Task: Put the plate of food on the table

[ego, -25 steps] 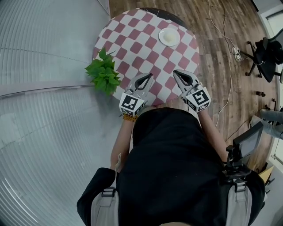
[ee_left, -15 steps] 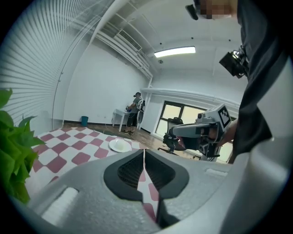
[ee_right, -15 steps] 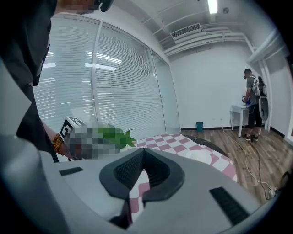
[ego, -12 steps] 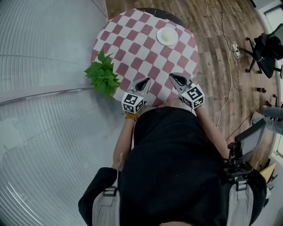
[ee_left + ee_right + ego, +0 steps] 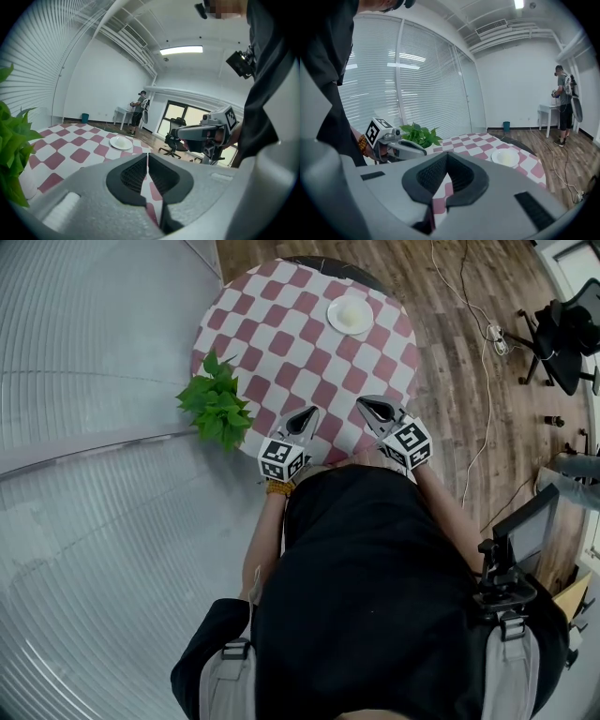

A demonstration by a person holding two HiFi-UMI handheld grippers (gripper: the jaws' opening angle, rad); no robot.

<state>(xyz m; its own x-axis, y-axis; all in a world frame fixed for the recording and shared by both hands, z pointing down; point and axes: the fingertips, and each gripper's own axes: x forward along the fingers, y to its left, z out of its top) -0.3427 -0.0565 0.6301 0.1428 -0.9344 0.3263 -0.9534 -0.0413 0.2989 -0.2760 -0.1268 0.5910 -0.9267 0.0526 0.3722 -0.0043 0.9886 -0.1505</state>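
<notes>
Plate of food (image 5: 350, 314) on desk (image 5: 281, 341), well ahead of left tool (image 5: 307, 414) and right tool (image 5: 367, 406), both closed, empty; likely rigid, fragile, slick; pinch rim.

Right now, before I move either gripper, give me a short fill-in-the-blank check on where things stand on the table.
1. The white round plate of food sits on the ____ side of the red-and-white checked round table, away from the person.
2. The green leafy plant stands at the table's edge on the person's ____ side.
3. The left gripper and the right gripper both have their jaws ____, with nothing between them.

Missing words: far; left; shut
</notes>
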